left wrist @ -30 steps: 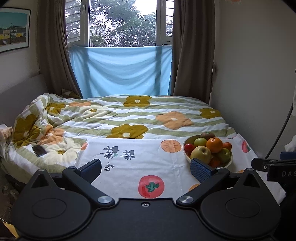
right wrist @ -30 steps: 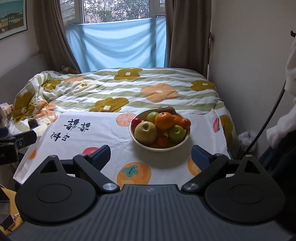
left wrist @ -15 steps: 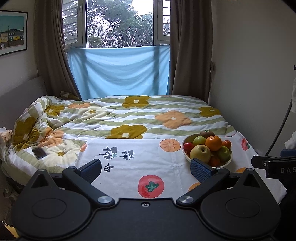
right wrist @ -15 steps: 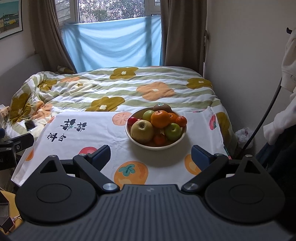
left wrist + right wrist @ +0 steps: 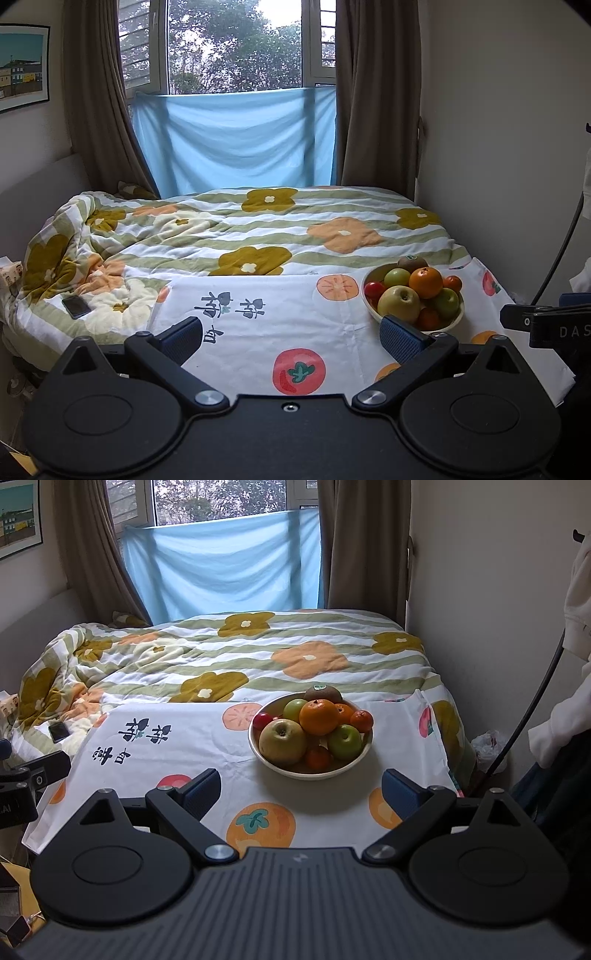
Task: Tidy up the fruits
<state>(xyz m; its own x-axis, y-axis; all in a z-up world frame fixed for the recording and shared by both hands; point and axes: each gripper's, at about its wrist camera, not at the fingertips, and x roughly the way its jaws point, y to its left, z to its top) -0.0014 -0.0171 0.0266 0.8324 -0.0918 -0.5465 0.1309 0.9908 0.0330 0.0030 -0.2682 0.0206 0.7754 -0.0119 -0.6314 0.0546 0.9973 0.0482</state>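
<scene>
We've got both tongs up and level over the near edge of the bed, pointing toward the window. Our left tongs (image 5: 291, 334) are spread wide, nothing between the blue pads, hovering above the white fruit-print cloth (image 5: 258, 317). Our right tongs (image 5: 301, 794) are released too, jaws far apart and empty, lined up straight at the bowl (image 5: 295, 770), which sits on that cloth just ahead of them. From the left view the bowl (image 5: 456, 319) is off to the right, just behind the right-hand pad. It's piled high: a big yellow-green apple (image 5: 282, 742) in front, an orange (image 5: 319, 716) on top, a green apple (image 5: 345, 742) beside it, a kiwi (image 5: 323, 694) at the back, and small red and orange fruits tucked around. A phone (image 5: 75, 306) lies on the floral duvet (image 5: 258, 229), far left.
</scene>
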